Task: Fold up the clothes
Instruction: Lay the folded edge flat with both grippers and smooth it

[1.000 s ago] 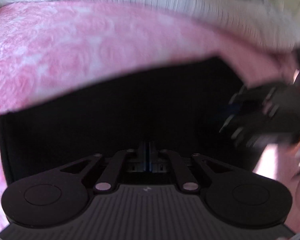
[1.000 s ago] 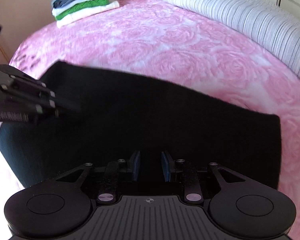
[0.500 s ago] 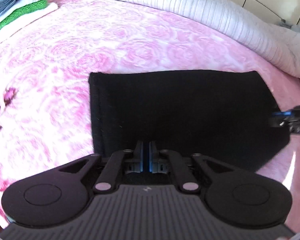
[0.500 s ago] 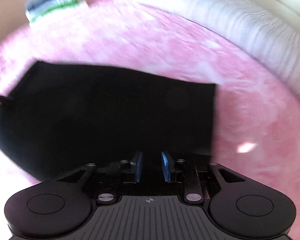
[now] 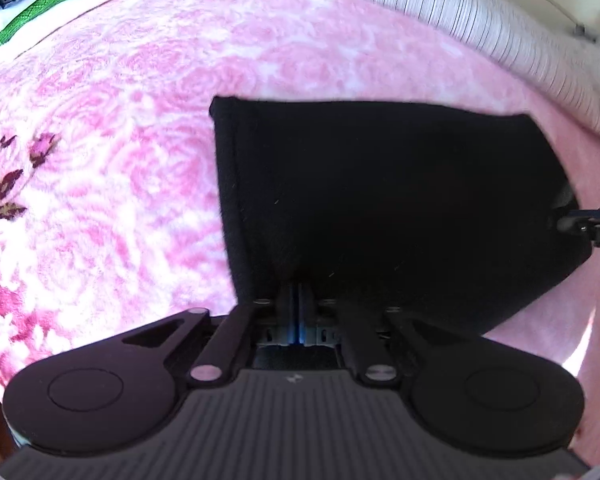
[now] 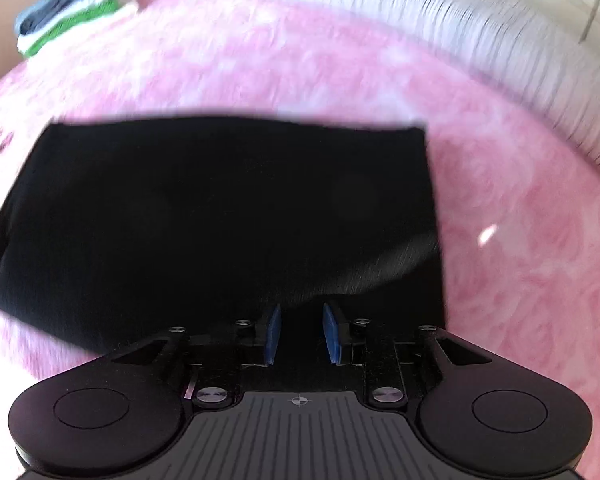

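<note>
black garment (image 5: 380, 200) drawn nearer, right tongs (image 6: 299, 334) opened wider

The cloth (image 5: 380, 200) lies flat on the bed (image 5: 100, 160), in the middle. The left claw (image 5: 299, 308) is at its near edge, the right claw (image 6: 299, 332) over its near right part. A pile of folded clothes (image 5: 40, 8) sits far back on the left. A pillow (image 5: 480, 28) lies behind the cloth.

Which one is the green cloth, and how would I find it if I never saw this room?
Start at the big pink blanket with roses that covers the bed. Go to its far corner, where a small stack of folded clothes sits, well away from the black cloth. The green cloth lies in that stack between white layers, below a blue-grey one; it is the only bright green thing there.
</note>
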